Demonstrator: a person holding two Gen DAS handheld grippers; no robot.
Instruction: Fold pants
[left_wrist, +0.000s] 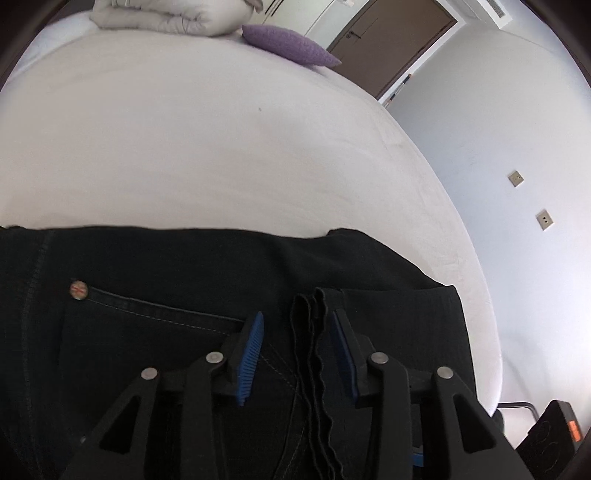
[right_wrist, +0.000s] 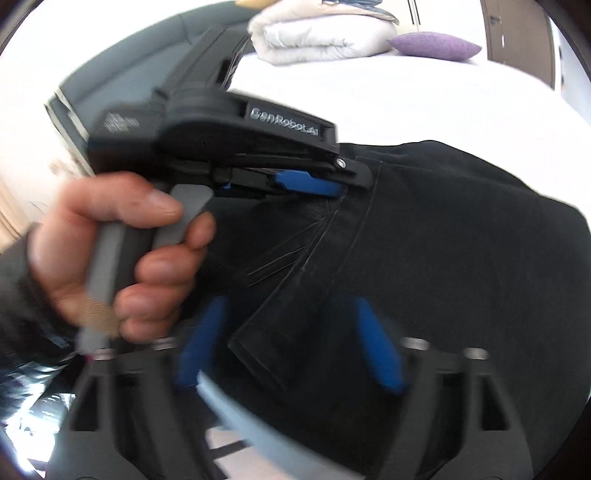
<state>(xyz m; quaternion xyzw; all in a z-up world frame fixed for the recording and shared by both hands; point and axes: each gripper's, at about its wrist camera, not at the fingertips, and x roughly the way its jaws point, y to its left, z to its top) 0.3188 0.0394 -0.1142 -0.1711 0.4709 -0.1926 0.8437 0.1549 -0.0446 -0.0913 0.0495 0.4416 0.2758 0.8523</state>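
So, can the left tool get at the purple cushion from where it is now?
Probably not without moving. The left tool sits low over the black pants, jaws apart around a wavy cloth edge. The purple cushion lies far across the white bed. Nothing blocks the way; it only looks too far.

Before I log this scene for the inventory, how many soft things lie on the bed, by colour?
Black: 1, the pants
Purple: 1, the cushion
Pale beige: 1, the folded duvet
Total: 3, all on the white bed
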